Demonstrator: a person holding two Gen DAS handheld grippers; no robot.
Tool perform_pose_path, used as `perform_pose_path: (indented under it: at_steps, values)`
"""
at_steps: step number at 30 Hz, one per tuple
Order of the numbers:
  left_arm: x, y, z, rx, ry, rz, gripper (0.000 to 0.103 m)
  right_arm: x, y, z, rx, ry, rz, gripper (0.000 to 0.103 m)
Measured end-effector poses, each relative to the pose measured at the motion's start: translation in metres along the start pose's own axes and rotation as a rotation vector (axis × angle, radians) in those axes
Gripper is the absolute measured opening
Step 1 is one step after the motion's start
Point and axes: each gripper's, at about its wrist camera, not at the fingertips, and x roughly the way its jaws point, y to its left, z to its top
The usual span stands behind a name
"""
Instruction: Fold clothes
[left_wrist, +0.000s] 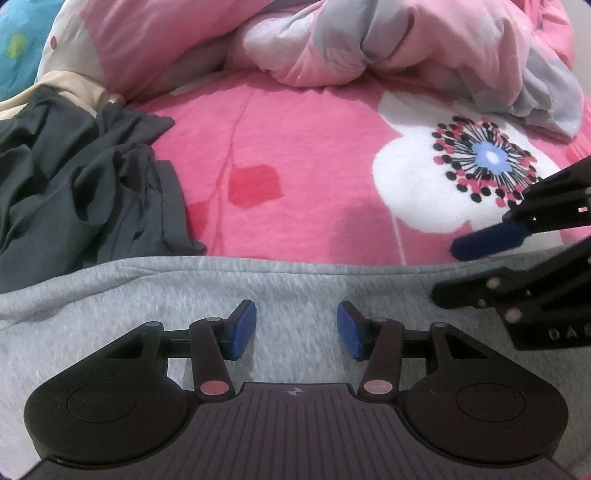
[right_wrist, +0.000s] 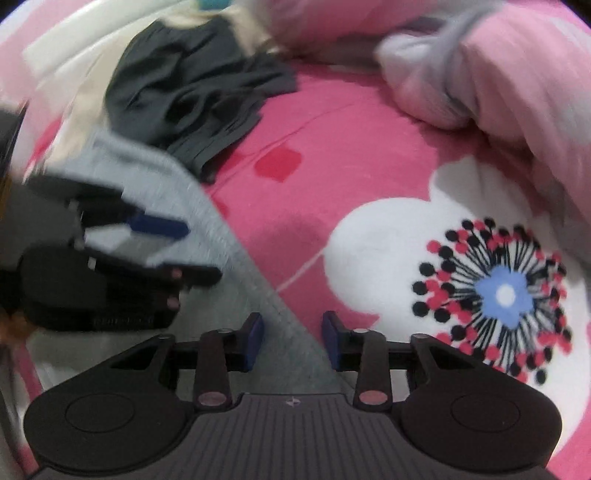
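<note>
To the far left of the left gripper (left_wrist: 296, 328) lies a crumpled dark grey thin-fabric garment (left_wrist: 74, 192), unfolded. Directly under and ahead of its spread, empty jaws spreads a light grey fleecy sweatshirt-like garment (left_wrist: 184, 295), its straight hem edge just beyond the tips, on the pink flower-printed bedsheet (left_wrist: 295, 166). To its right the right gripper (right_wrist: 292, 341) hovers released too, astride the grey garment's edge. Whether a fold is being started or has just been laid cannot be settled; any grasp would need both tools pinching that edge.
</note>
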Motion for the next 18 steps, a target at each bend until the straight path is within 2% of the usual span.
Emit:
perform_pose_path:
  at_steps: [1,3,6,9,11,13,17,18]
  values:
    - [0.0,-0.001,-0.001,0.001,-0.006,0.003,0.05,0.0,0.003,0.0,-0.029,0.004,-0.011,0.013]
    - [-0.002,-0.002,-0.001,0.0,-0.022,0.013,0.049,-0.006,0.011,0.002,-0.097,-0.016,-0.049,0.005]
    - [-0.008,-0.007,0.003,0.032,-0.075,0.083,0.049,-0.004,0.018,0.0,-0.139,-0.044,-0.124,0.005]
    - [-0.007,-0.006,0.004,0.042,-0.077,0.093,0.049,0.001,0.022,-0.002,-0.167,-0.067,-0.199,0.005]
    - [-0.005,-0.006,0.004,0.045,-0.074,0.093,0.049,0.005,0.024,-0.005,-0.171,-0.087,-0.24,0.007]
    - [-0.004,-0.005,0.005,0.049,-0.071,0.093,0.05,0.01,0.019,-0.012,-0.112,-0.12,-0.248,0.011]
    - [0.0,-0.003,0.005,0.056,-0.065,0.094,0.05,-0.029,0.002,-0.012,0.142,-0.2,-0.237,0.028]
    - [0.001,-0.003,0.006,0.058,-0.063,0.094,0.05,-0.045,-0.005,-0.017,0.212,-0.227,-0.238,0.037]
